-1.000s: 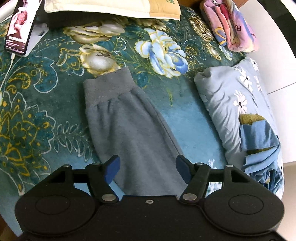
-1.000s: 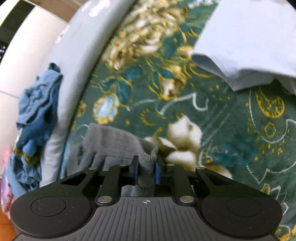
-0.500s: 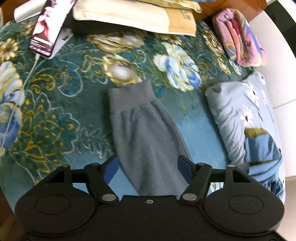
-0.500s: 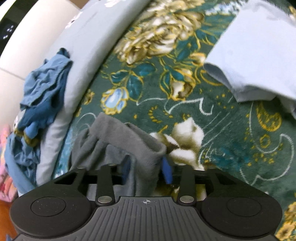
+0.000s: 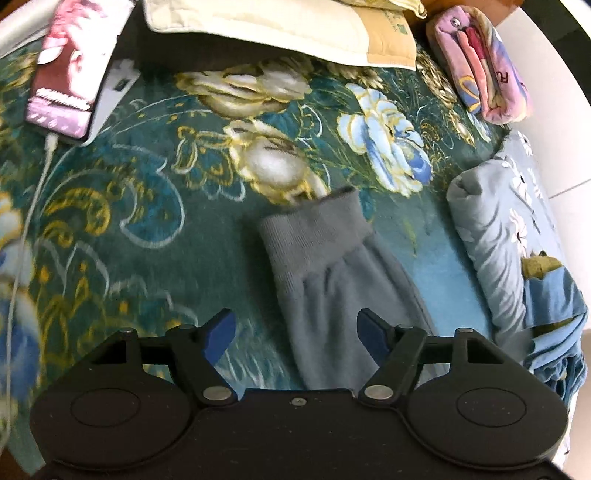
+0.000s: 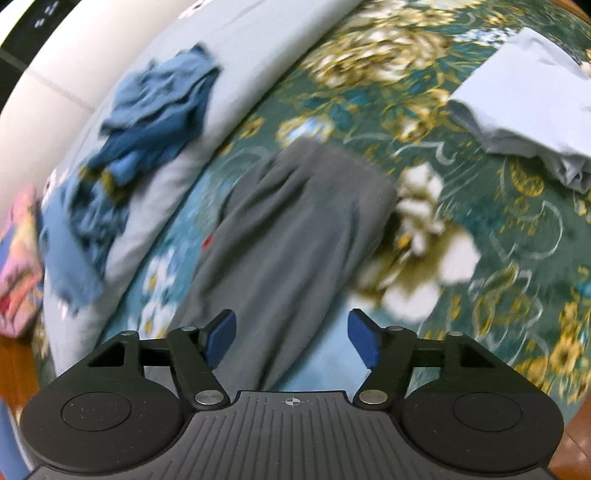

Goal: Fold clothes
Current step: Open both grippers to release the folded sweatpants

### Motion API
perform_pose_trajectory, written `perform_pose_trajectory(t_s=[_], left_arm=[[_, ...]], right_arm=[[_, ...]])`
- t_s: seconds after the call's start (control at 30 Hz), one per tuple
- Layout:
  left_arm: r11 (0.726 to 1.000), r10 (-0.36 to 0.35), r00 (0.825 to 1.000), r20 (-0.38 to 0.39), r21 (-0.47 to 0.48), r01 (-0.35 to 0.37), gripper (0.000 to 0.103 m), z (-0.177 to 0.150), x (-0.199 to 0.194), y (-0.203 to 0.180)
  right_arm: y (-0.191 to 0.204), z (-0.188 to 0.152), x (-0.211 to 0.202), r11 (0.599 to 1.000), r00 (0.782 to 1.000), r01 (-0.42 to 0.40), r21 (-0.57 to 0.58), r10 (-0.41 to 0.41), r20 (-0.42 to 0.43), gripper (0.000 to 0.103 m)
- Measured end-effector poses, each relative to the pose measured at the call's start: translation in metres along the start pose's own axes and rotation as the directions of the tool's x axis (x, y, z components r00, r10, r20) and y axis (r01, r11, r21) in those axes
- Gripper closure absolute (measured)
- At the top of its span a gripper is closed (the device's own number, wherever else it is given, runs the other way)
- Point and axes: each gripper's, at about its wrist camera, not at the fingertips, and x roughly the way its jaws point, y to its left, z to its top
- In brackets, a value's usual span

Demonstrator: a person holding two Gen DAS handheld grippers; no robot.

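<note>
A grey knit garment (image 5: 332,280) lies flat on the green flowered bedspread (image 5: 129,229), its ribbed cuff pointing away from me. My left gripper (image 5: 297,334) hovers open over its near part, blue pads apart and touching nothing. In the right wrist view the same grey garment (image 6: 295,229) lies folded over below my right gripper (image 6: 291,338). Its jaws are opening and the cloth lies well beneath them, free of the pads.
A pale blue flowered quilt (image 5: 506,251) with crumpled blue clothes (image 6: 147,122) runs along the bed's side. A phone (image 5: 70,70) on a white cable, a cream pillow (image 5: 266,33) and a pink pouch (image 5: 480,62) lie at the far end. A folded light-blue garment (image 6: 528,103) rests nearby.
The right gripper let go of the grey cloth's edge, opened wide and rose away, leaving it lying folded. The left gripper shifted so the grey cuff now sits right of centre and nearer.
</note>
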Motion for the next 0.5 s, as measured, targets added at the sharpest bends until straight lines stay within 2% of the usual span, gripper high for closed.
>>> perform_pose_trajectory(t_s=[0.07, 0.13, 0.27, 0.3, 0.5], left_arm=[[1.000, -0.025, 1.000, -0.007, 0.018, 0.025, 0.033, 0.010, 0.013, 0.005], [0.998, -0.048, 0.999, -0.019, 0.046, 0.048, 0.033, 0.018, 0.024, 0.006], [0.988, -0.097, 0.994, -0.041, 0.120, 0.101, 0.033, 0.029, 0.044, 0.003], [0.984, -0.104, 0.994, -0.045, 0.143, 0.109, 0.033, 0.030, 0.049, 0.003], [0.970, -0.151, 0.988, -0.040, 0.186, 0.156, 0.036, 0.036, 0.067, 0.007]], right_arm=[[0.022, -0.014, -0.003, 0.999, 1.000, 0.008, -0.049, -0.009, -0.014, 0.038], [0.044, -0.026, -0.005, 0.995, 1.000, 0.016, -0.097, -0.018, -0.020, 0.025], [0.088, -0.047, -0.005, 0.981, 0.999, 0.008, -0.192, -0.016, -0.040, 0.019], [0.098, -0.052, -0.004, 0.976, 0.999, 0.006, -0.216, -0.018, -0.050, 0.013], [0.153, -0.075, 0.007, 0.920, 0.993, -0.027, -0.391, -0.021, -0.116, 0.011]])
